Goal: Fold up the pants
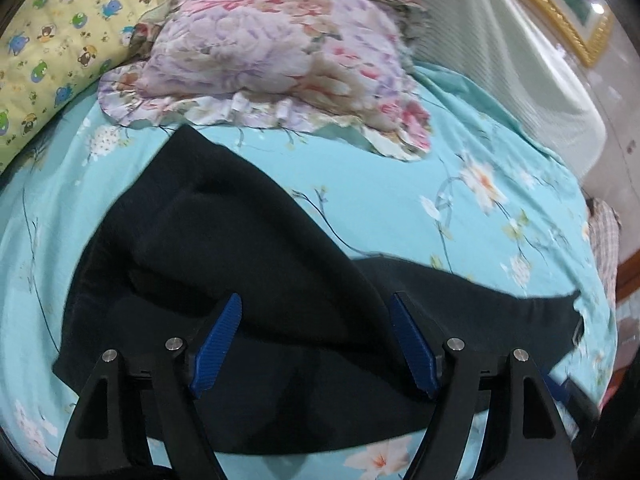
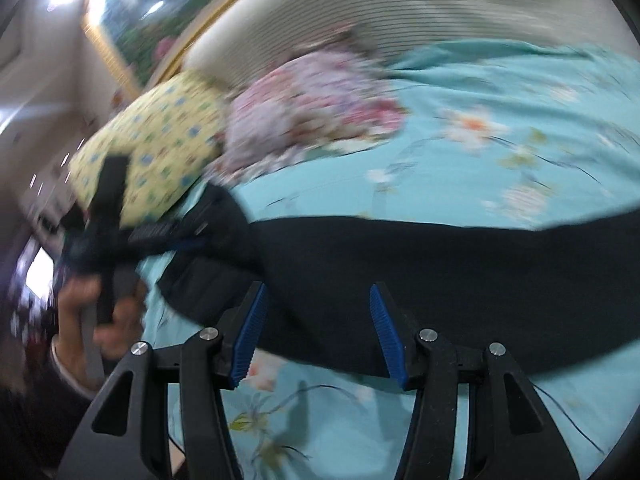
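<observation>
Black pants (image 1: 248, 264) lie loosely on a turquoise floral bedsheet (image 1: 360, 200); one part runs up toward the pillows, another stretches right. My left gripper (image 1: 316, 300) is open and empty just above the pants, blue pads (image 1: 216, 348) spread wide. In the right wrist view the pants (image 2: 420, 272) form a long dark band across the bed. My right gripper (image 2: 316, 292) is open and empty over their near edge. The left gripper (image 2: 108, 216), held in a hand, shows blurred at the pants' left end.
A pink and lilac floral pillow (image 1: 272, 52) and a yellow cartoon-print pillow (image 1: 52, 48) lie at the head of the bed. A ribbed pale headboard (image 1: 500, 52) and a gold-framed picture (image 1: 560, 0) stand behind. The bed edge drops off at the right (image 1: 600, 264).
</observation>
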`<action>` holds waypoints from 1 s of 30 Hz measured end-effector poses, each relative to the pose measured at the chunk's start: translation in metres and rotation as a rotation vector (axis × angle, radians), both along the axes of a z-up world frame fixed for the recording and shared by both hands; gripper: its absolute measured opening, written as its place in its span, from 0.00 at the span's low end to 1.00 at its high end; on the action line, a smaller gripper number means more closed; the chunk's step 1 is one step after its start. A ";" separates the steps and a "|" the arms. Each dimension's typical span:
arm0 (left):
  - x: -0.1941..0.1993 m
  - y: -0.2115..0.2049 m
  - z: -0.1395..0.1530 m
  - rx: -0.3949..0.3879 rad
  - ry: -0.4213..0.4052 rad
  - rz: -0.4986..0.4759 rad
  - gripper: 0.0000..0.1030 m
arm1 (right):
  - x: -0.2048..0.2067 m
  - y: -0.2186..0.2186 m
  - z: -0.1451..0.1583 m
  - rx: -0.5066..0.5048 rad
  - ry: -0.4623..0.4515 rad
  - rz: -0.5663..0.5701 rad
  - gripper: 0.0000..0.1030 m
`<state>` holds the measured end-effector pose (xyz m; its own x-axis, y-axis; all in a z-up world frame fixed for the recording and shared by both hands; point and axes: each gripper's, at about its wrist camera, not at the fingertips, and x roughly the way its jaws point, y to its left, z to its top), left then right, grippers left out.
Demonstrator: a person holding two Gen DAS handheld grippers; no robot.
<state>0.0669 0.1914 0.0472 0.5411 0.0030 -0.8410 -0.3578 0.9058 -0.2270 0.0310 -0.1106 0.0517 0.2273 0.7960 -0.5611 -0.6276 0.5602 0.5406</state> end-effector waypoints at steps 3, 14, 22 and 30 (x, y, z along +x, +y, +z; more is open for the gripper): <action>0.013 0.010 0.002 -0.011 0.026 0.026 0.74 | -0.015 0.035 0.004 -0.015 -0.057 0.112 0.53; 0.052 0.028 -0.016 0.034 0.150 0.134 0.74 | -0.013 0.132 -0.022 -0.109 -0.096 0.264 0.45; 0.057 0.038 -0.033 0.014 0.168 0.130 0.23 | 0.004 0.143 -0.035 -0.185 -0.142 0.228 0.26; 0.027 0.037 -0.018 -0.031 0.072 0.102 0.07 | 0.003 0.142 -0.033 -0.207 -0.167 0.266 0.06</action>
<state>0.0936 0.2288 0.0291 0.4776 0.0285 -0.8781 -0.4643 0.8567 -0.2248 0.0343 0.0312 0.0184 0.1297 0.7132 -0.6888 -0.8361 0.4522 0.3107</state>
